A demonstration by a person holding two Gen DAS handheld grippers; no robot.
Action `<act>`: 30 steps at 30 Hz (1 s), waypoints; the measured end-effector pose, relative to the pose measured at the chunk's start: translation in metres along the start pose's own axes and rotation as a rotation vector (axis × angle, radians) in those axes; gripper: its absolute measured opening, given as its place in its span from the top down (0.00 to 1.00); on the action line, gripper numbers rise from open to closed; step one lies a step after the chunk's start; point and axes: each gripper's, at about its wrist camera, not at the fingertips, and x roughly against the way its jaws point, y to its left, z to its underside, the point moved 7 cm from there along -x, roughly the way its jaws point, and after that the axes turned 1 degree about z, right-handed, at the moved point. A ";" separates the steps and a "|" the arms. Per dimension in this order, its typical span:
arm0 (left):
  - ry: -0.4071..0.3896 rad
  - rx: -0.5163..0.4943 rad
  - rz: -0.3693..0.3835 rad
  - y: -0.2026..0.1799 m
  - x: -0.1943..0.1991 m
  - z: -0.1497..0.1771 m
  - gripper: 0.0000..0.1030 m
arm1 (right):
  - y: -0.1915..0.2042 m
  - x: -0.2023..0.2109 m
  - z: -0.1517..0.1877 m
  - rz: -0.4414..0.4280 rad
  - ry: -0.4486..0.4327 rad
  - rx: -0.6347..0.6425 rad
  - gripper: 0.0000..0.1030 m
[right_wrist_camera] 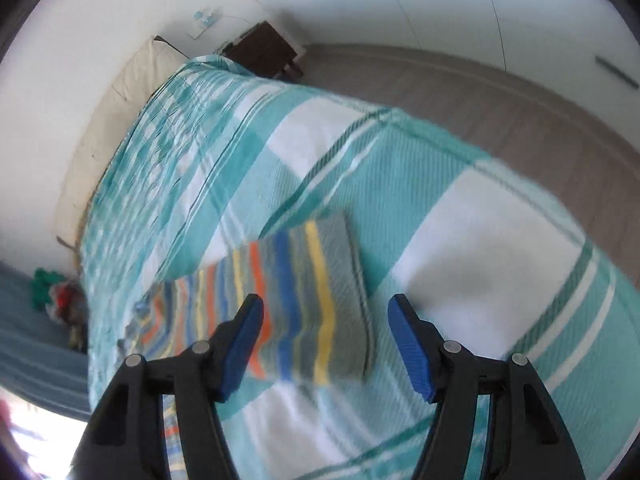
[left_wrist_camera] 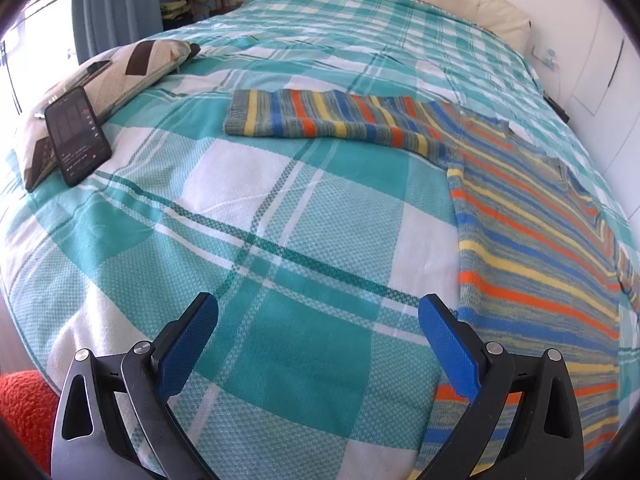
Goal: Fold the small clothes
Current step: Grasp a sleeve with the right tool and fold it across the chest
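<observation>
Sweater flat on bed, sleeves spread. Left tongs wide open, empty, near hem. Right tongs open, empty, over sleeve cuff. Pinch cuff edge, fold across body.

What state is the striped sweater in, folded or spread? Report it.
Spread. The striped sweater lies flat on the bedspread, one sleeve stretched straight out sideways; no part is visibly folded over.

Matt woven checked cloth covers the bed. The striped sweater is soft, ribbed knit. A glossy glass-faced phone lies near the bed's left edge. Each tool has matt black plastic arms and textured blue pads.
</observation>
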 end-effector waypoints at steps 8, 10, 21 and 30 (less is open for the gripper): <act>0.067 -0.021 -0.038 -0.006 -0.021 0.009 0.02 | 0.006 -0.035 0.007 0.111 0.078 0.138 0.98; 0.064 -0.045 -0.043 -0.009 -0.020 0.010 0.02 | 0.008 -0.018 0.000 0.154 0.020 0.108 0.98; 0.062 -0.021 -0.012 -0.007 -0.016 0.009 0.02 | 0.313 0.051 0.088 -0.206 -0.055 0.717 0.98; 0.082 -0.009 -0.007 -0.002 -0.017 0.011 0.02 | 0.370 0.008 0.150 -0.503 0.178 0.662 0.41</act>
